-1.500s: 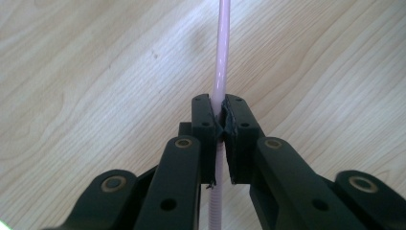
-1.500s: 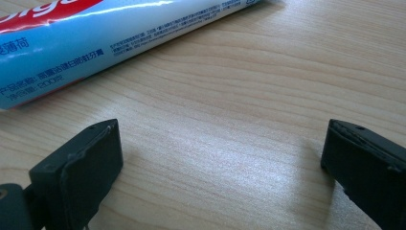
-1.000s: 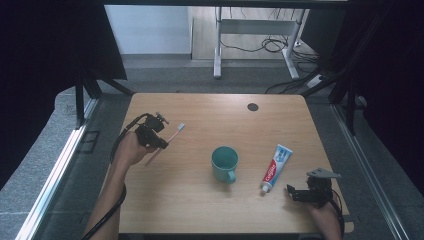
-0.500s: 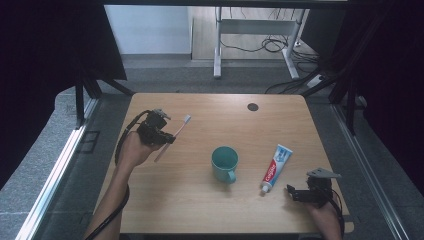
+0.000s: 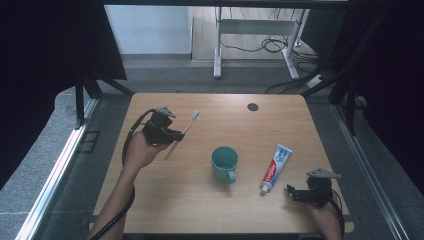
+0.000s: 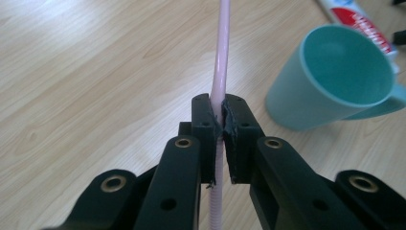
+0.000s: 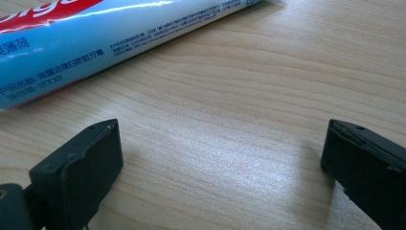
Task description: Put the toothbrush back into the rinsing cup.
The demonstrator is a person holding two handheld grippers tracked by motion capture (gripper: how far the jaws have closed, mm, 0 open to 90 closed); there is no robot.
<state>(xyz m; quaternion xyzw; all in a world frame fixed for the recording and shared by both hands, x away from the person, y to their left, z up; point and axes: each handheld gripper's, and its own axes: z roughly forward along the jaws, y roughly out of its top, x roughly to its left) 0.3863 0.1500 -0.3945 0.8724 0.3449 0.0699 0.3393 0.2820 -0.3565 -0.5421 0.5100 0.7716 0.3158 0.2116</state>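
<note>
Wooden table (image 5: pixel 165 200) under black curtains. At upper left of the high view, the left gripper (image 5: pixel 175 135) pinches a pink toothbrush (image 5: pixel 186 128) mid-handle, lifted and angled, likely bound for the teal cup (image 5: pixel 224 163) at centre. Right of that lies toothpaste (image 5: pixel 273 168); at lower right the right gripper (image 5: pixel 291 192) waits, jaws spread, beside the tube.

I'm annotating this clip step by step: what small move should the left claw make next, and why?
Probably carry the pink toothbrush toward the teal cup: the left claw is shut on its handle, lifted off the table, and the cup stands open and upright nearby.
</note>
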